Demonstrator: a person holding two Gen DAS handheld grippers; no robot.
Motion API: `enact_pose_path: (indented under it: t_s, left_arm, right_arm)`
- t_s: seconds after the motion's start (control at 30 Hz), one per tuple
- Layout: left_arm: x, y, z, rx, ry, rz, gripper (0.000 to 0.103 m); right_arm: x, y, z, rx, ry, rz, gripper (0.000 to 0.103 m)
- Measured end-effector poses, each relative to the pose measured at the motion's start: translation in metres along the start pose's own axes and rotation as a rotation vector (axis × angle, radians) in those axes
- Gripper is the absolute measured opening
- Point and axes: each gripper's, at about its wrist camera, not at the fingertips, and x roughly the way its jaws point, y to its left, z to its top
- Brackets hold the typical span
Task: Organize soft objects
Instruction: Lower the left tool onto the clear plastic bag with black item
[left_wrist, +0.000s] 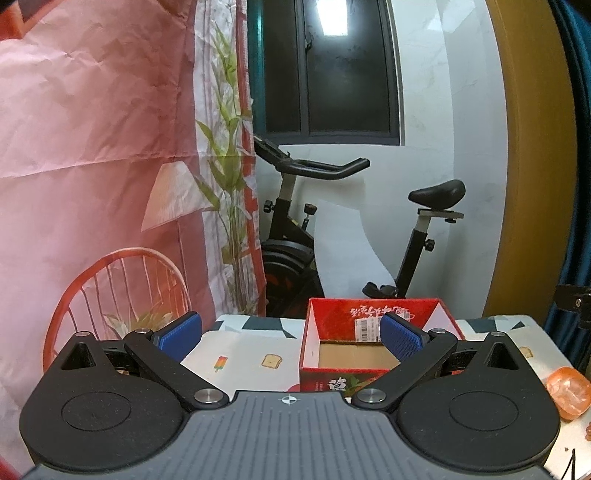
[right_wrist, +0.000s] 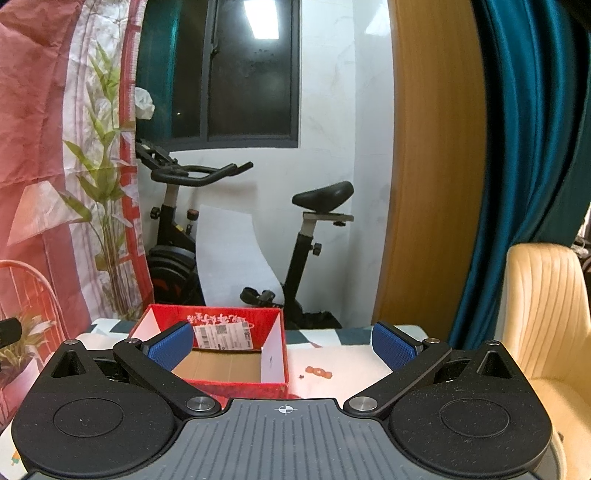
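Red box (right_wrist: 275, 373), brown floor; blue gripper pads (left_wrist: 400, 338); orange translucent object (left_wrist: 567, 391).

An open box (left_wrist: 347, 354) stands on the bench (left_wrist: 240, 354), near its far edge. In the left wrist view a soft block (left_wrist: 568, 392) lies on the bench well to the right of the box. In the right wrist view a small ring-shaped piece (right_wrist: 318, 372) lies just right of the box. Behind the bench stands an exercise bike (right_wrist: 236, 236); a printed backdrop (left_wrist: 92, 147) hangs to the left, and a chair (right_wrist: 546, 314) sits to the right.
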Motion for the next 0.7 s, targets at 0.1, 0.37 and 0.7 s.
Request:
enact_pose_path:
  t_s: [0.1,0.37,0.7]
  left_arm:
    - [0.006,0.0,-0.003,0.008,0.014,0.011,0.103]
    - [0.03,0.004,-0.015,0.012,0.078,0.031,0.103]
    - [0.08,0.007,-0.046,0.066,0.173,0.044,0.103]
  right_arm:
    - [0.009,0.001,-0.007,0.017,0.021,0.007,0.103]
    - [0.041,-0.007,-0.024,0.069,0.07,0.024,0.103]
    - [0.106,0.002,-0.069,0.032,0.177,0.042,0.103]
